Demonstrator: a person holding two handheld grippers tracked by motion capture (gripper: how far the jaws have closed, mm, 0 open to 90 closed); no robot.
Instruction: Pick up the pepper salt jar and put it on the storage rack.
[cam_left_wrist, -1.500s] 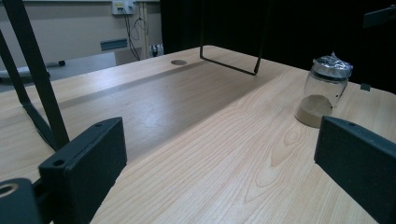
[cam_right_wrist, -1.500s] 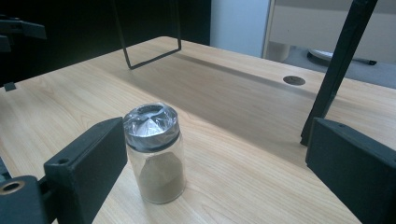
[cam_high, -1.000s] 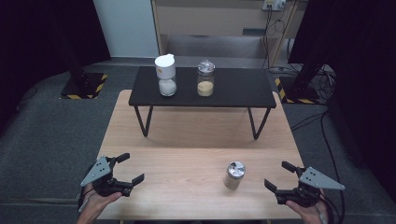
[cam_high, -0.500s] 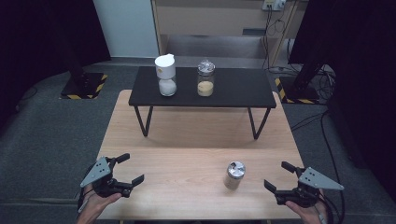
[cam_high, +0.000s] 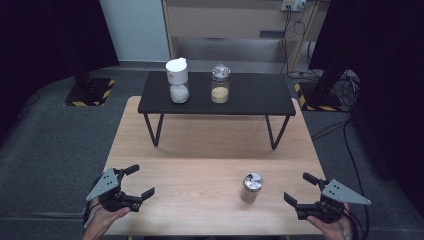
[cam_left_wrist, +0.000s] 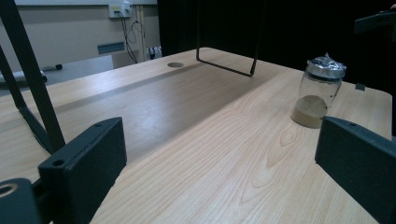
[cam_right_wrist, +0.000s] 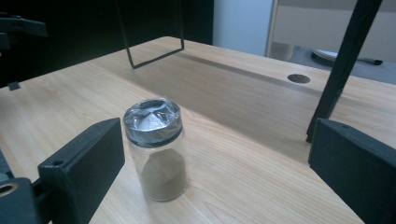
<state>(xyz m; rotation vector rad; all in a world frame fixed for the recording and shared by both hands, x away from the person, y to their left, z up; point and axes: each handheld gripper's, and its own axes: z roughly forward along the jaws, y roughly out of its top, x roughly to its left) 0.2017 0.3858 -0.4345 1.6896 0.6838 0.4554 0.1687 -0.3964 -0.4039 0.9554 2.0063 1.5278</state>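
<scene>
A small glass jar (cam_high: 251, 187) with a foil-wrapped lid and brown powder in the bottom stands on the wooden table (cam_high: 200, 150), right of centre near the front edge. My right gripper (cam_high: 297, 187) rests to its right, open. Its jaws have just been opening a little, with nothing between them. In the right gripper view the jar (cam_right_wrist: 156, 149) stands just ahead, close to the left jaw of that gripper (cam_right_wrist: 217, 144). My left gripper (cam_high: 142, 180) sits open and empty at the front left. From the left gripper (cam_left_wrist: 219, 140) the jar (cam_left_wrist: 319, 93) is farther off to the right.
A low black shelf (cam_high: 250, 95) on thin metal legs spans the back of the table. On it stand a white-lidded jar (cam_high: 177, 82) with white contents and a glass jar (cam_high: 220, 86) with tan powder. A cable hole (cam_right_wrist: 299, 78) sits in the tabletop beneath the shelf.
</scene>
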